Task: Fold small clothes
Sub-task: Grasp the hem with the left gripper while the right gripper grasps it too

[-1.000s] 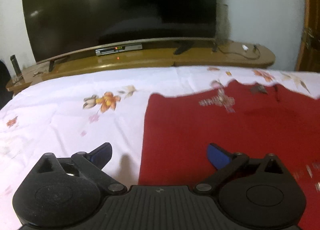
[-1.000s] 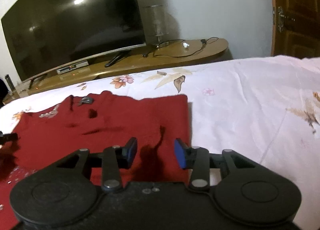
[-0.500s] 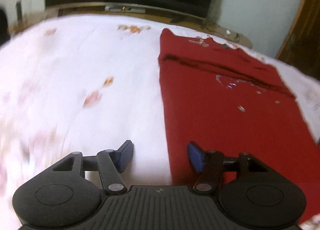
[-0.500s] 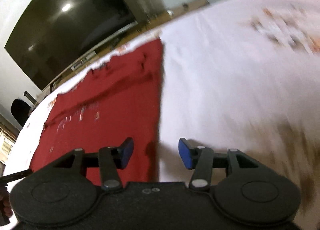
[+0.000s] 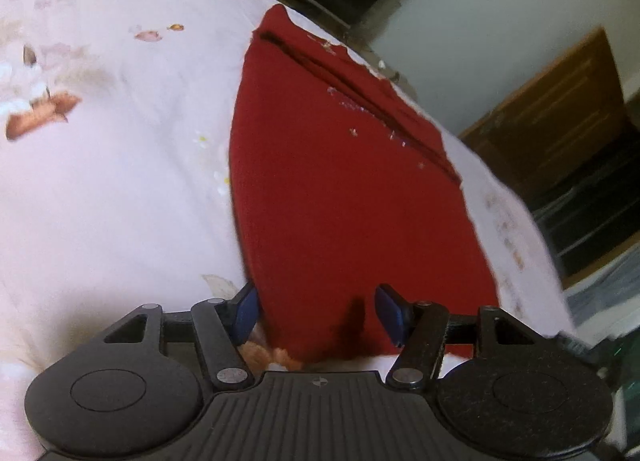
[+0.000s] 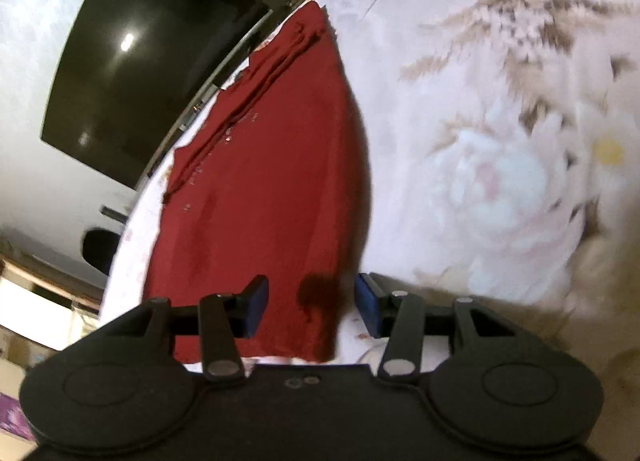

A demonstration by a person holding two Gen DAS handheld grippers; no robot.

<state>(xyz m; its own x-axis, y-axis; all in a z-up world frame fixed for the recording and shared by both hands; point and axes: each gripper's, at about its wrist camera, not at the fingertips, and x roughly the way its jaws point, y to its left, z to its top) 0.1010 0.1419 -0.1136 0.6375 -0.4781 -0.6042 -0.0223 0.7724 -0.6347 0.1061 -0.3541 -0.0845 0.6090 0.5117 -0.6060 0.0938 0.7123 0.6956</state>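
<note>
left wrist: left gripper (image 5: pixel 316 311) agape over red garment (image 5: pixel 340 189) corner; right gripper (image 6: pixel 310 303) likewise; edges blurred.

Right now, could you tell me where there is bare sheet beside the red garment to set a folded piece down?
Bare floral bedsheet lies left of the red garment, up to the TV stand. More lies on its right side. The near corners are crowded: the open left gripper and open right gripper each straddle one.
</note>
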